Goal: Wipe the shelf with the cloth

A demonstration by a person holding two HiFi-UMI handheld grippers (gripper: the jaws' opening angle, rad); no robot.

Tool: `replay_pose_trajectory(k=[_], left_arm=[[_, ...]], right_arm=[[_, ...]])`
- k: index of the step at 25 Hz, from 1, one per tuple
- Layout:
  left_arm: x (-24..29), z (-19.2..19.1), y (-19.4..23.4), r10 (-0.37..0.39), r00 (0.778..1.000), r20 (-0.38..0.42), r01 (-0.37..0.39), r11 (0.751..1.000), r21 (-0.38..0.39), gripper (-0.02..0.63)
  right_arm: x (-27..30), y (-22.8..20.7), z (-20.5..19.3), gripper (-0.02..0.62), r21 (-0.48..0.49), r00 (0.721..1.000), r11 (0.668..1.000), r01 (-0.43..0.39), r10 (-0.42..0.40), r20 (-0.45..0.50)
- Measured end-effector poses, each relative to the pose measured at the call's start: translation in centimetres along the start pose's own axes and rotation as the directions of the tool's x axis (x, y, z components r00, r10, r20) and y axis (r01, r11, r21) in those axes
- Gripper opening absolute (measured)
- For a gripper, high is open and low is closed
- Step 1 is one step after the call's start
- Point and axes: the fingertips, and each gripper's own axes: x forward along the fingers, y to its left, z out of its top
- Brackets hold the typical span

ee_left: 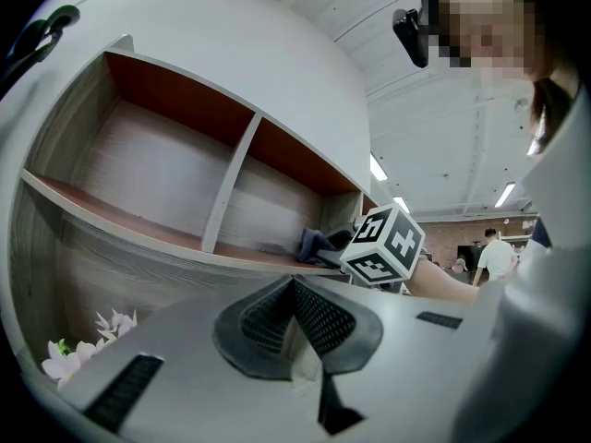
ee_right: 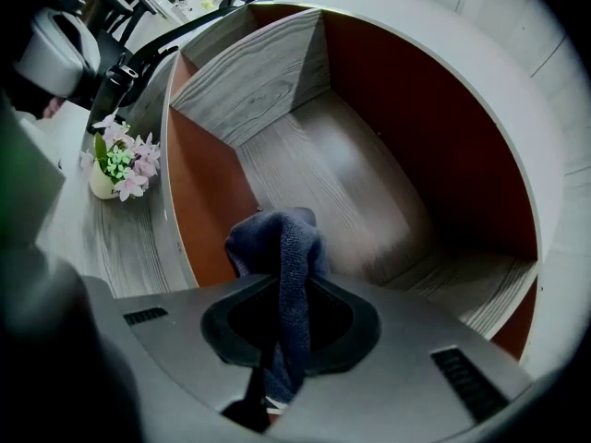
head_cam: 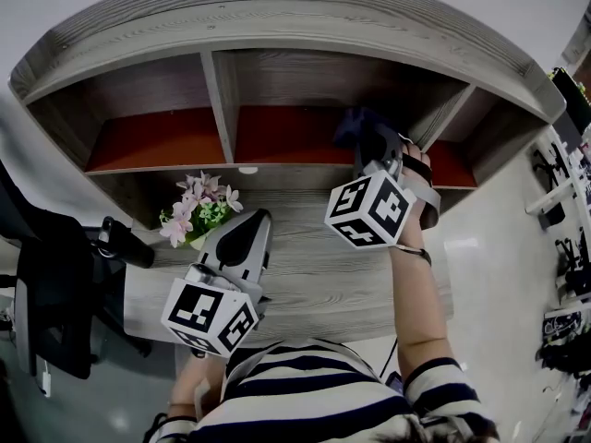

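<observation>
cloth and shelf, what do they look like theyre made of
The cloth looks like dark blue terry or microfibre: fuzzy looped pile, soft folds. The shelf looks like matte grey wood-grain laminate or wood: streaky grain lines, no shine.

Setting: office or open workroom. Evidence: grey wood-grain bench [head_cam: 314, 275] with red-backed cubby shelf [head_cam: 277, 137]; potted flowers [head_cam: 199, 206]; black swivel chair [head_cam: 51, 284]; ceiling strip lights [ee_left: 379, 167]; brick far wall [ee_left: 452, 238]; distant standing person [ee_left: 496, 257].

head view looks down; all views share shelf [head_cam: 277, 28]
</observation>
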Motion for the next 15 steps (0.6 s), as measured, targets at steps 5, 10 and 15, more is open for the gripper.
replay_pose_trajectory(k=[5, 10, 15], left_arm=[[-0.3, 0.2, 0.0, 0.001, 1.000, 0.005, -0.001, 1.000, 0.004, 0.017], [-0.6, 0.2, -0.1, 0.010, 1.000, 0.008, -0.010, 1.000, 0.001, 0.017], [-0.8, 0.2, 0.0, 0.020, 1.000, 0.015, -0.020, 1.000, 0.002, 0.017]], right_arm=[[-0.2, -0.3, -0.4, 0.057, 0.020, 1.000, 1.000, 0.013, -0.013, -0.005], [-0.4, -0.5, -0.8, 0.057, 0.051, 1.000, 0.999, 0.016, -0.015, -0.009], [-1.2, -0.8, -0.9, 0.057, 0.107, 0.999, 0.994, 0.029, -0.033, 0.031]])
